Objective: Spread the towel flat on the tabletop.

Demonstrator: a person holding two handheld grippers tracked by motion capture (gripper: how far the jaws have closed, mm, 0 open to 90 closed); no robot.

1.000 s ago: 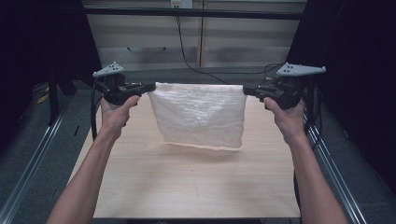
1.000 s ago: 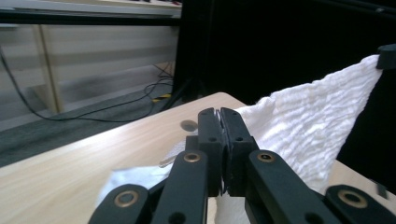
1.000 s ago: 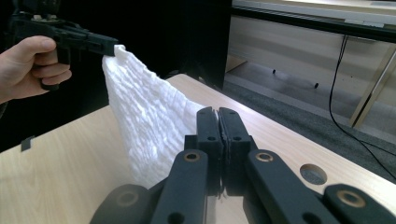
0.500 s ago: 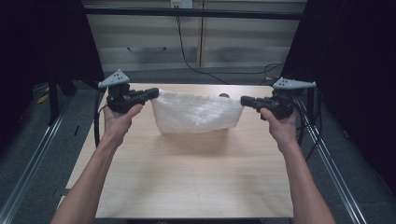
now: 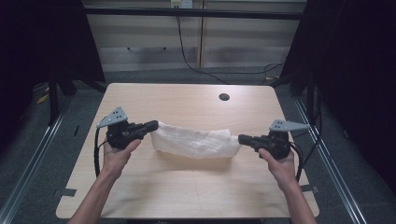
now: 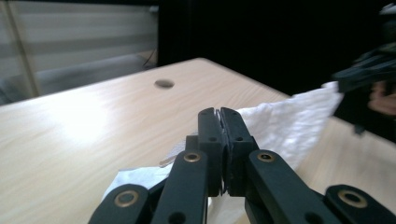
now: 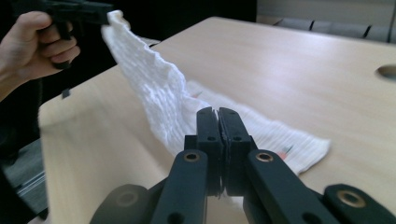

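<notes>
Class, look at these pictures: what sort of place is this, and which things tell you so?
Probably a lab recording bench: a bare wooden table with a cable hole, black curtains either side, and cables trailing over the floor behind.

A white cloth (image 5: 194, 142) of rough, waffled weave lies on a smooth, matt pale wood table (image 5: 187, 191).

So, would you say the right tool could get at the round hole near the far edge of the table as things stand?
Probably not at once: the right tool is shut on a corner of the white cloth, whose other end the left tool holds. The bare table towards the hole is otherwise free.
</notes>
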